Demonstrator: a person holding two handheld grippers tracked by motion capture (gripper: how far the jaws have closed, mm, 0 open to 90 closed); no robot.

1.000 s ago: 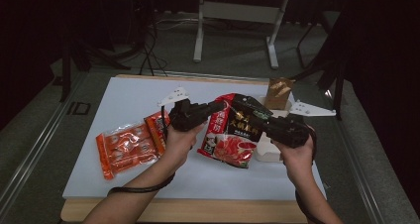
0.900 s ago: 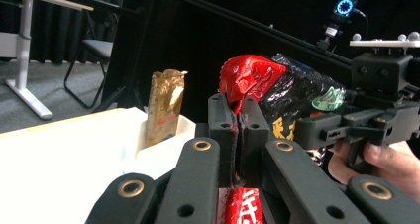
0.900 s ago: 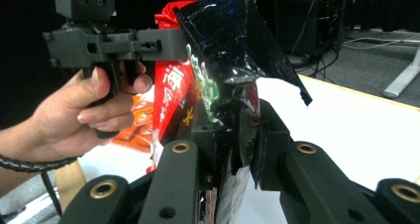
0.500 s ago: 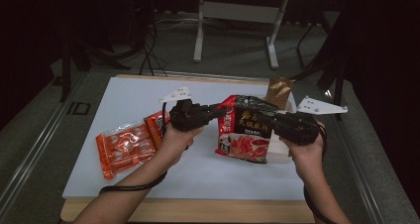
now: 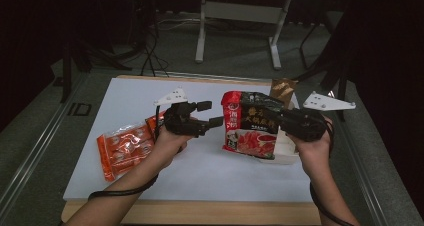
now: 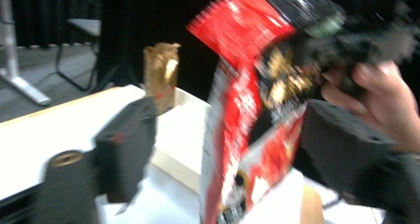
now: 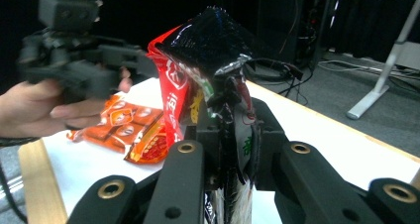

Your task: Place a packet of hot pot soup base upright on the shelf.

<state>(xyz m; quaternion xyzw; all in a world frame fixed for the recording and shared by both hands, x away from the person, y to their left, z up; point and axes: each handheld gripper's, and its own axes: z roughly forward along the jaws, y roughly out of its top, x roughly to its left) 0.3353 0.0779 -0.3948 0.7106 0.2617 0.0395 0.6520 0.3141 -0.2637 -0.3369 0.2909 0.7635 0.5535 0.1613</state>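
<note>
Pouch (image 5: pixel 252 128), red and black glossy foil with a crimped serrated top edge, held upright above the white table sheet (image 5: pixel 200 171); creased where the right gripper (image 5: pixel 280 118) clamps its jaws flat on the film. Left gripper (image 5: pixel 212 113), matte black, just left of the pouch: jaws have just been opening and stand apart, the pouch hanging between them in its own view, pads clear. Orange flat sachets (image 5: pixel 125 146), shiny plastic, lie well left of the pouch. Brown crinkled bag (image 5: pixel 283 90) stands upright behind it.
</note>
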